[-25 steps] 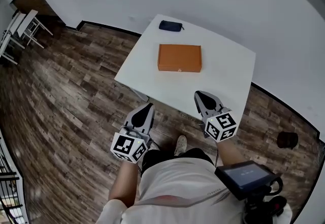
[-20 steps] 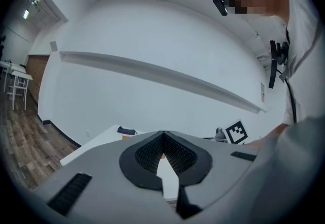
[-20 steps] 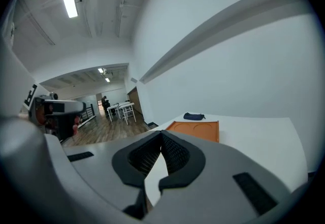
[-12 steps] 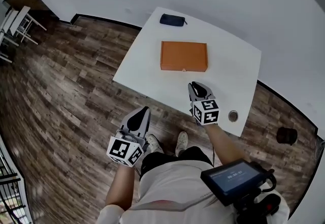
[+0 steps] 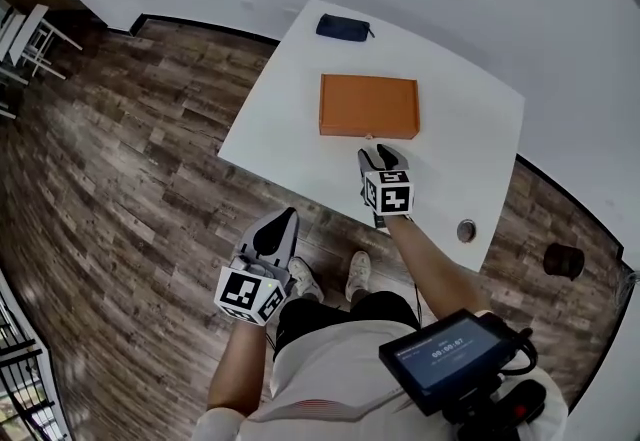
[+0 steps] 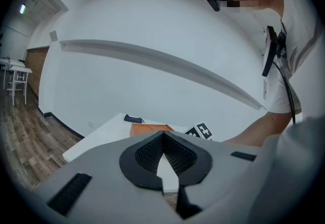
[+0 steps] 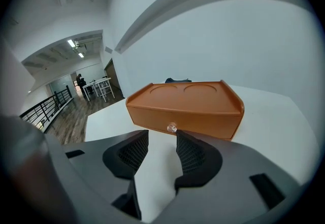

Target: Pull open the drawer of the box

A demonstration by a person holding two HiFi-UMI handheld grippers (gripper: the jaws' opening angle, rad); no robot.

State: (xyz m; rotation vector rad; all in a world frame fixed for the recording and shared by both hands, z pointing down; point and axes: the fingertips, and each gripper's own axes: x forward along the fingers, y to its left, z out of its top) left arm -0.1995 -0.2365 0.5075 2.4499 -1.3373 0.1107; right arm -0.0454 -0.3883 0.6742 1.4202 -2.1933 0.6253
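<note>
White worktop [image 5: 470, 129] carries an orange box [image 5: 368, 106]. Just before the box's knob [image 7: 172, 127], the right hand-held gripper [image 7: 161, 136] is opening, empty; the left hand-held gripper [image 6: 163, 136] is closed, empty.

one box [image 5: 368, 106], one pouch [image 5: 343, 26], one table [image 5: 285, 114]

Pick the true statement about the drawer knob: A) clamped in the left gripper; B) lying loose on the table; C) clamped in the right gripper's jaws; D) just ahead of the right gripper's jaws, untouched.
D: the knob sits on the orange box front, just beyond the opening jaws of the right gripper, nothing between them.
</note>
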